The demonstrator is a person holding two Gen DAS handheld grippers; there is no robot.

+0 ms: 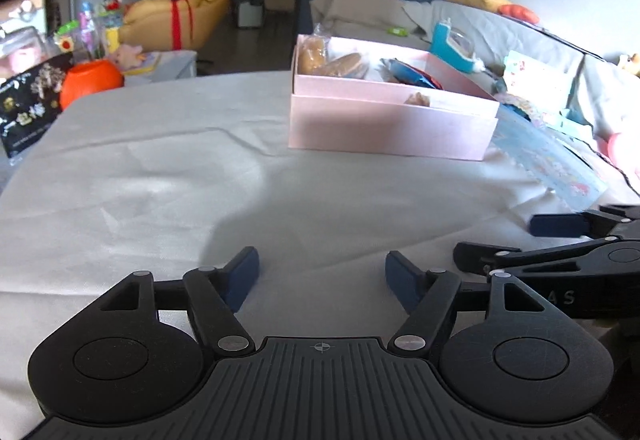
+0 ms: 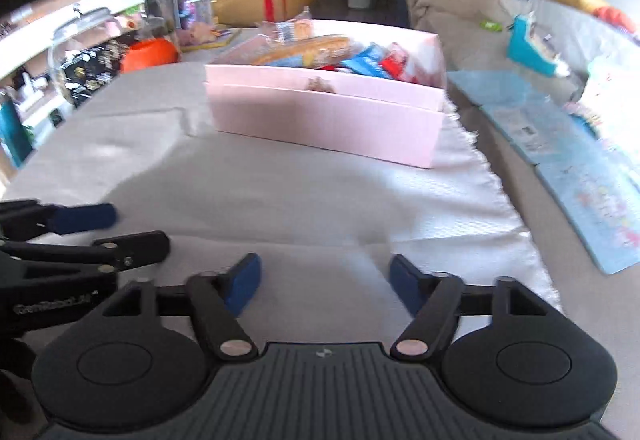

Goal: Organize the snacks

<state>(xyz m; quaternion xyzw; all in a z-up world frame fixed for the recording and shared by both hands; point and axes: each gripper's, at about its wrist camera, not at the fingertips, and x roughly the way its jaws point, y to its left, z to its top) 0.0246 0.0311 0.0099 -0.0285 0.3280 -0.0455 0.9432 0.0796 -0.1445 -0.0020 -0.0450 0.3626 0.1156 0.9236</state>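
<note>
A pink box (image 1: 384,128) stands on the cloth-covered table (image 1: 160,180), ahead and slightly right of my left gripper (image 1: 322,282). It holds wrapped bread rolls (image 1: 332,62) and a blue and red snack packet (image 1: 412,74). In the right wrist view the pink box (image 2: 328,120) shows bread (image 2: 312,46) and blue and red packets (image 2: 372,66). My left gripper is open and empty low over the cloth. My right gripper (image 2: 326,286) is open and empty beside it. Each gripper shows at the edge of the other's view.
An orange round container (image 1: 90,80) and a dark printed bag (image 1: 28,108) sit at the table's far left. A sofa (image 1: 520,40) with cushions, a teal item (image 1: 452,44) and light blue printed sheets (image 2: 580,176) lie to the right.
</note>
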